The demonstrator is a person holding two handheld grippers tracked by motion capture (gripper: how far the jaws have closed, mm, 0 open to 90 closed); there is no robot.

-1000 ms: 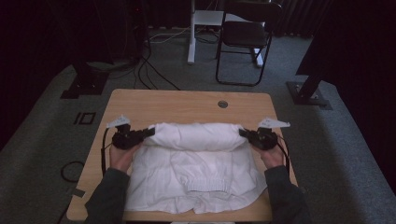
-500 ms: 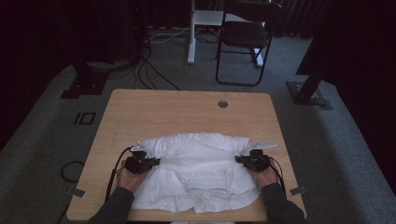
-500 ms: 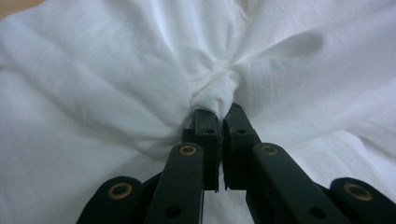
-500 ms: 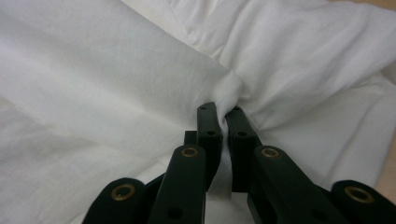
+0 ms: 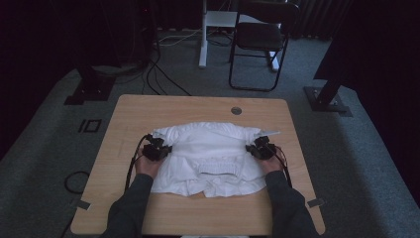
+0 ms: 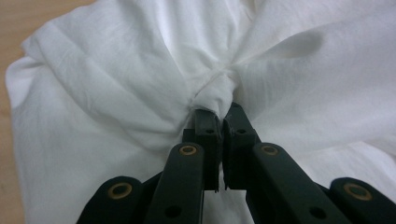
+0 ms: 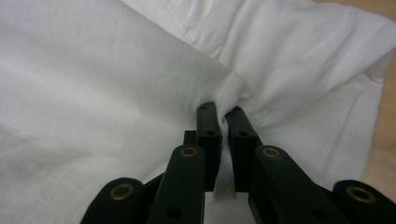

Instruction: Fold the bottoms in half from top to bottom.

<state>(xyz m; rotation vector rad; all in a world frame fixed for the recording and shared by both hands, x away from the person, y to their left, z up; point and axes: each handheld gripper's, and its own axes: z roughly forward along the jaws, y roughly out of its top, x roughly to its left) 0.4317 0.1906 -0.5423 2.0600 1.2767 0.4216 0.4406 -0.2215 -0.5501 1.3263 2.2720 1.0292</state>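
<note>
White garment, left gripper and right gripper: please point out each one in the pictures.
white garment (image 5: 208, 148), high view, on its flat middle part.
left gripper (image 6: 219, 116), left gripper view, between the fingertips pinching the cloth.
right gripper (image 7: 223, 114), right gripper view, between the fingertips pinching the cloth.

Soft matt white cloth garment (image 5: 208, 153), smooth light wood table (image 5: 198, 106), matt black plastic jaws

Wooden table (image 5: 148, 106), round grommet hole (image 5: 236, 110) near far edge; black folding chair (image 5: 260, 37) beyond; floor cables (image 5: 158, 74); grey carpet (image 5: 49, 134).
</note>
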